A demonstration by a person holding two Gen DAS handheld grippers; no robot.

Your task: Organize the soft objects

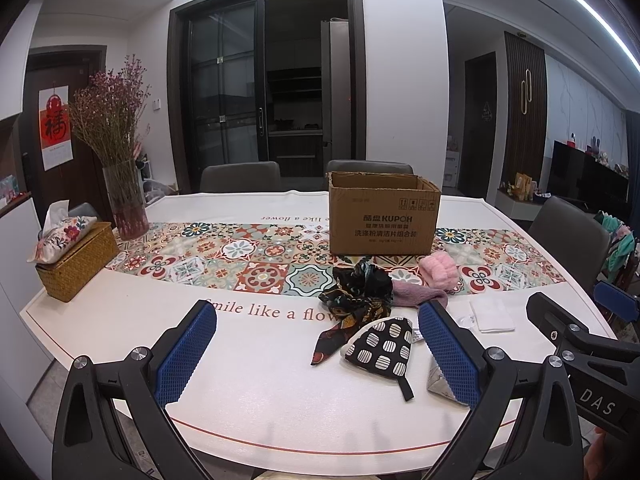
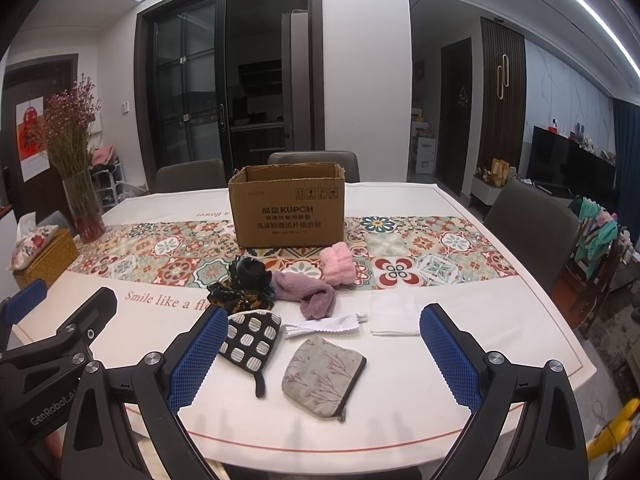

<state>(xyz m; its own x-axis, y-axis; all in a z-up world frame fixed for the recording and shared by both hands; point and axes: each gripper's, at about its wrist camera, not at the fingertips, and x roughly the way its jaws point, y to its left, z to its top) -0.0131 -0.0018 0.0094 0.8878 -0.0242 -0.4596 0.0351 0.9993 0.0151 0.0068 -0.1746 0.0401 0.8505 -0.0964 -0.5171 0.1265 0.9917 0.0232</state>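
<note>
Nothing looks sorted yet: both the left hand-held gripper point(image 1: 316, 354) and right hand-held gripper point(image 2: 320, 354) hover apart and empty-handed over scattered soft items, including a black-and-white patterned fabric pouch point(image 2: 249, 338), on the white counter point(image 2: 460, 360), short of the open brown cardboard box point(image 2: 288, 208).

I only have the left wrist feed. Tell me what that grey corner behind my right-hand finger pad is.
Observer: It is a flat grey pouch with a twig print, lying just right of the spotted pouch.
Operator: Report anything else hidden back there.
Observer: A thin white cloth with a zigzag edge lies between the grey pouch and the purple sock.
Operator: Give me the right gripper's state.
Observer: The right gripper is wide open and holds nothing.
</note>
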